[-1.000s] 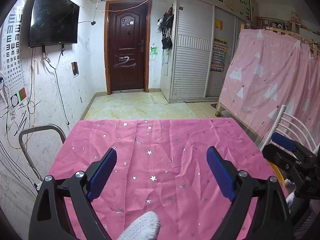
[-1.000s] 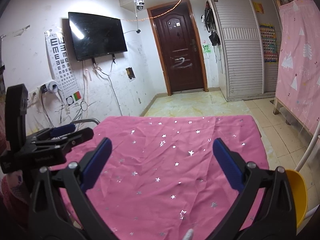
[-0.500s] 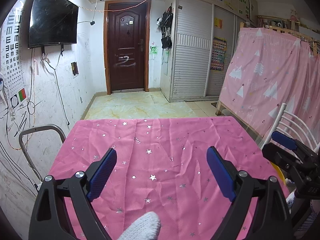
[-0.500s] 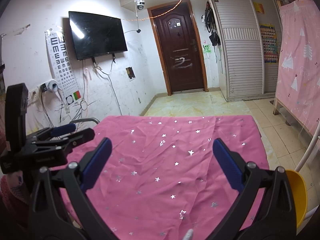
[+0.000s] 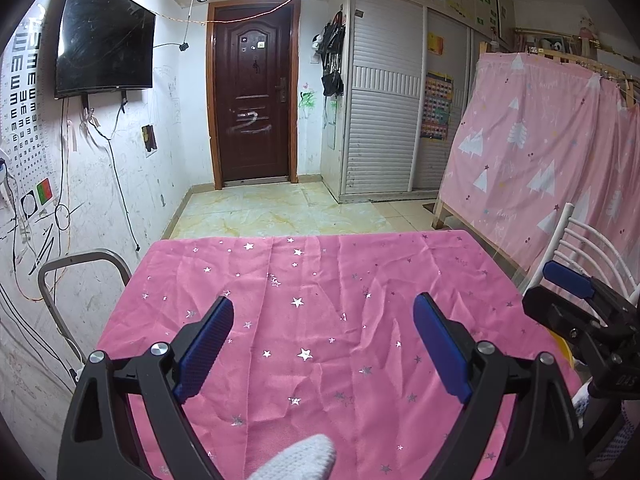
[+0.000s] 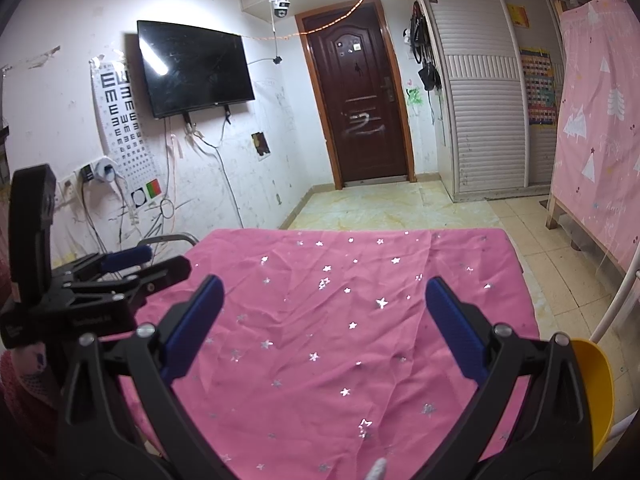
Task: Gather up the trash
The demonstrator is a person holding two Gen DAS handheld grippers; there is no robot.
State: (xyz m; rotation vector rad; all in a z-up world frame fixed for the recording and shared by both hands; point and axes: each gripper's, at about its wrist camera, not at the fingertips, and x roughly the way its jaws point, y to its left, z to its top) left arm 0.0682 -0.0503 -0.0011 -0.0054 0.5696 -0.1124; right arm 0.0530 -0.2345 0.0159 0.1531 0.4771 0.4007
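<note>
Showing: both claws held level above a table, no trash in sight in either view.
Table: pink star-print cloth [image 5: 320, 320] covers the whole top; creased and soft, nothing lies on it in either view.
Yellow container: a yellow rim [image 6: 596, 392] shows at the table's right edge, beside the right claw; possibly a bin or scoop, though only an edge shows, so its contents cannot be told.
Left gripper [image 5: 324, 336]: jaws spread wide, nothing between the blue pads; a white-gloved fingertip [image 5: 296, 460] shows at the bottom edge.
Right gripper [image 6: 324, 320]: jaws spread wide, likewise holding nothing.
Task's thing: no scrap, wrapper or other trash is visible; where it lies cannot be told.
Stage: a bare cloth fits either trash yet to be laid out or trash already cleared away.
Handling, as a judgement: household trash is likely light and crushable; pinch it across its middle, and keep the pads off the loose cloth, which would bunch and lift with it.
</note>
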